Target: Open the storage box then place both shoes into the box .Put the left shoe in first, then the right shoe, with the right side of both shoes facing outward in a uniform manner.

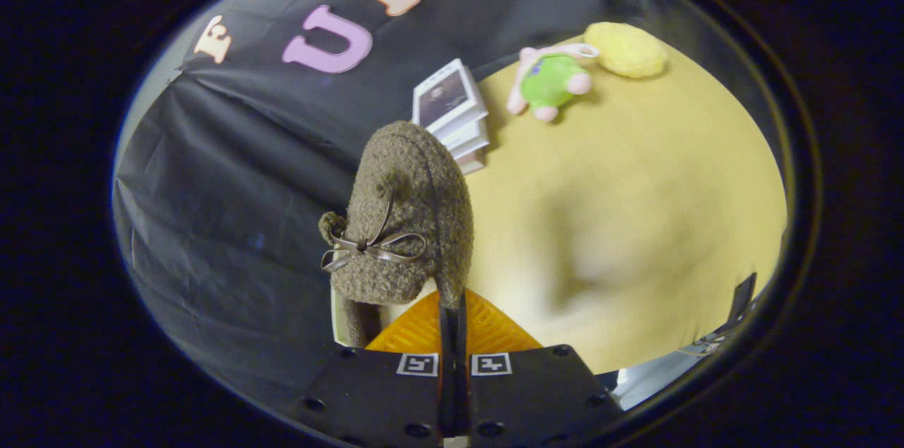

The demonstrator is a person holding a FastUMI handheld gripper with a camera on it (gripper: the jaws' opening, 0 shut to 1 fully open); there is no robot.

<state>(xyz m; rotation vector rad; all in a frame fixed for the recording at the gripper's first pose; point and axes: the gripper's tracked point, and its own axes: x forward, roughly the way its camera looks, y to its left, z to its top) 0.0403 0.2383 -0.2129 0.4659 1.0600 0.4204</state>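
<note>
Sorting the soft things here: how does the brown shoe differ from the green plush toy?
The shoe is brown, nubbly, with a thin ribbon bow; the plush toy is bright green with pink limbs. The shoe is pinched in the gripper, lifted; the toy lies on the yellow table, beyond the fingers, near a yellow cushion. Both look soft.

Closed on the shoe (406, 222), gripper (453, 335) – view ahead half blocked by it. Beyond, wide bare table (635, 222); only books (455, 112), a plush toy (554, 80) and a yellow cushion (627, 49) along the far edge, by the wall.
</note>
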